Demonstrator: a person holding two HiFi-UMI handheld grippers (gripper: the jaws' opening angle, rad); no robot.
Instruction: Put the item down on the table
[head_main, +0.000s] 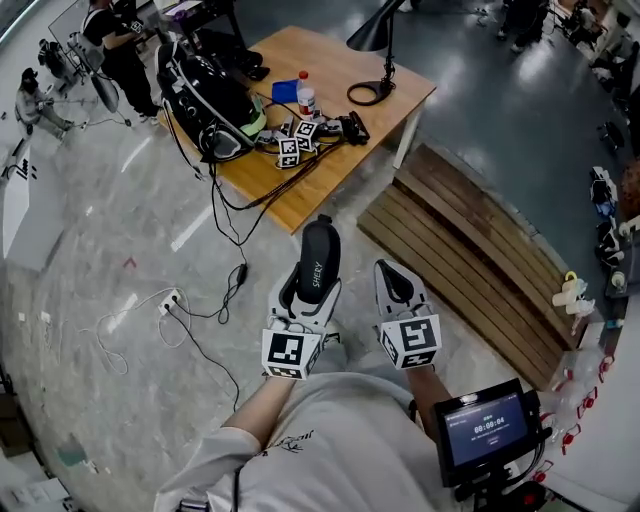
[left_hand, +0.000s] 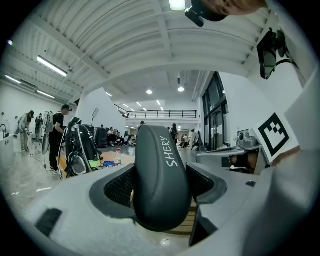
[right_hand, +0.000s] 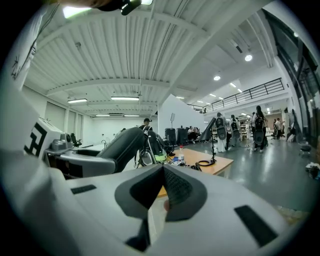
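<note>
A dark grey oblong item (head_main: 318, 258) printed "SHERY" stands upright between the jaws of my left gripper (head_main: 311, 290), which is shut on it, held in the air over the floor. In the left gripper view the item (left_hand: 160, 175) fills the middle, with the jaw pads (left_hand: 120, 186) pressed on both its sides. My right gripper (head_main: 397, 284) hovers just to the right of it, shut with nothing between its pads (right_hand: 176, 187). The wooden table (head_main: 340, 150) stands a good way ahead of both grippers.
On the table are a black backpack (head_main: 205, 95), a water bottle (head_main: 306, 97), a blue object (head_main: 284, 90), a black desk lamp (head_main: 380, 60) and marker cubes (head_main: 298, 138). Cables (head_main: 215, 290) trail over the floor. A slatted wooden bench (head_main: 470, 260) lies right; a small screen (head_main: 487, 426) is bottom right.
</note>
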